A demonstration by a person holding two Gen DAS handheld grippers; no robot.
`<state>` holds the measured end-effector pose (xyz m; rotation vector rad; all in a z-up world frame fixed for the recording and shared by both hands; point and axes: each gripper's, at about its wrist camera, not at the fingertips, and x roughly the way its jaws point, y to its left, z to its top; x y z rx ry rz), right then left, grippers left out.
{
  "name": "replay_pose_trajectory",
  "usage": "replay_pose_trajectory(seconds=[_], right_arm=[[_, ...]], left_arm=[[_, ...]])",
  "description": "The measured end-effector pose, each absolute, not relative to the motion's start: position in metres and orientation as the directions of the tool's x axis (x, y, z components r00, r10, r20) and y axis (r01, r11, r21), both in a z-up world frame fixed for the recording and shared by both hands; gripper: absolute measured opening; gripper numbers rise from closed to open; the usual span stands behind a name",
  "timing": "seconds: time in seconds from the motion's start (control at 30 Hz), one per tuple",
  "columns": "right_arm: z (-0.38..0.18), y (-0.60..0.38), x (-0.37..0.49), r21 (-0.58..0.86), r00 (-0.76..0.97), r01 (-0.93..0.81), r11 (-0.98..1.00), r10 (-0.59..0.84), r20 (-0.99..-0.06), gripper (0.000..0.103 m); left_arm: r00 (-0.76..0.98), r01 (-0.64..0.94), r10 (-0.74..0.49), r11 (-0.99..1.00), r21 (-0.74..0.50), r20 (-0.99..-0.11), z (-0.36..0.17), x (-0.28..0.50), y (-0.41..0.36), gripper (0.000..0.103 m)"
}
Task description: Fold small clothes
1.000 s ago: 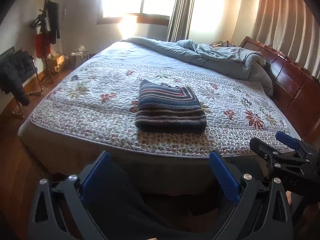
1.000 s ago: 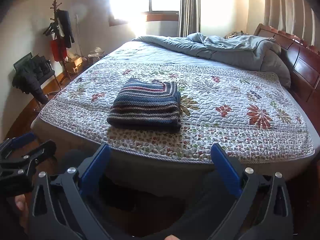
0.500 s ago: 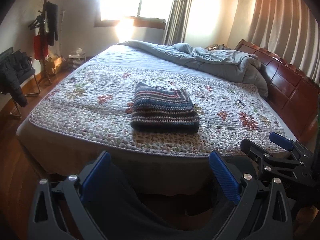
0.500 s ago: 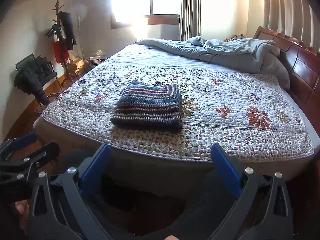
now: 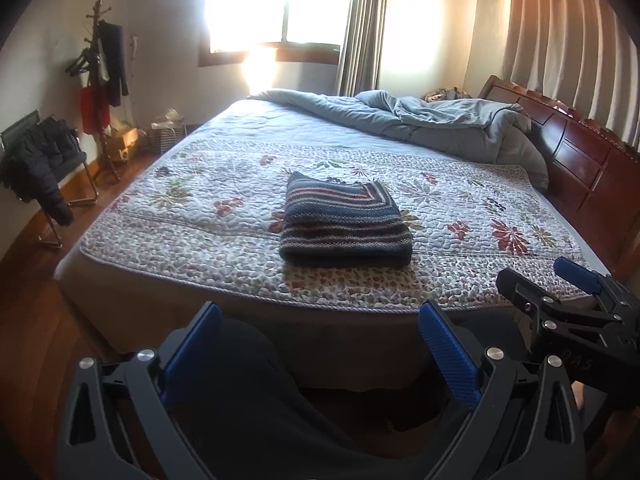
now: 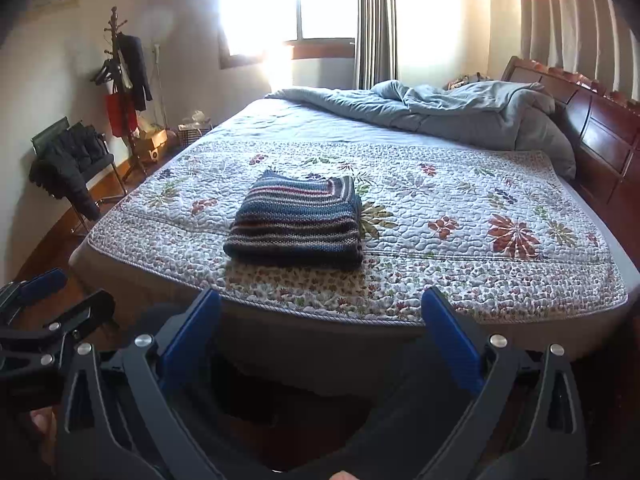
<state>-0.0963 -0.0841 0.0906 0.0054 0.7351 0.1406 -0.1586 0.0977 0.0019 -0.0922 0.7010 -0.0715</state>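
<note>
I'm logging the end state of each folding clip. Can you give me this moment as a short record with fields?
garment: striped knit, folded into a neat rectangle
location: on the floral quilt, toward the near edge of the bed
left gripper: open, empty, held back off the bed
right gripper: open, empty, held back off the bed
contact with garment: none
background: rumpled grey duvet by the wooden headboard
task state: fold looks finished

bedrm | sunlit window (image 5: 276,4) | wood headboard (image 5: 580,152) | coat rack (image 5: 100,80) by lt wall | wood floor (image 5: 24,300)
</note>
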Motion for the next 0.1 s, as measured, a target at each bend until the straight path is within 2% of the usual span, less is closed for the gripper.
replay_pose_trajectory(seconds=[0.1], right_arm=[[0.0948,-0.0845,-0.1007,0.052,0.741,-0.125,0.991,0.128,-0.659,0.1]], left_arm=[[0.767,0.024,-0.087,0.994,-0.107,-0.636,0.0048,-0.1642,0.1004,0.099]])
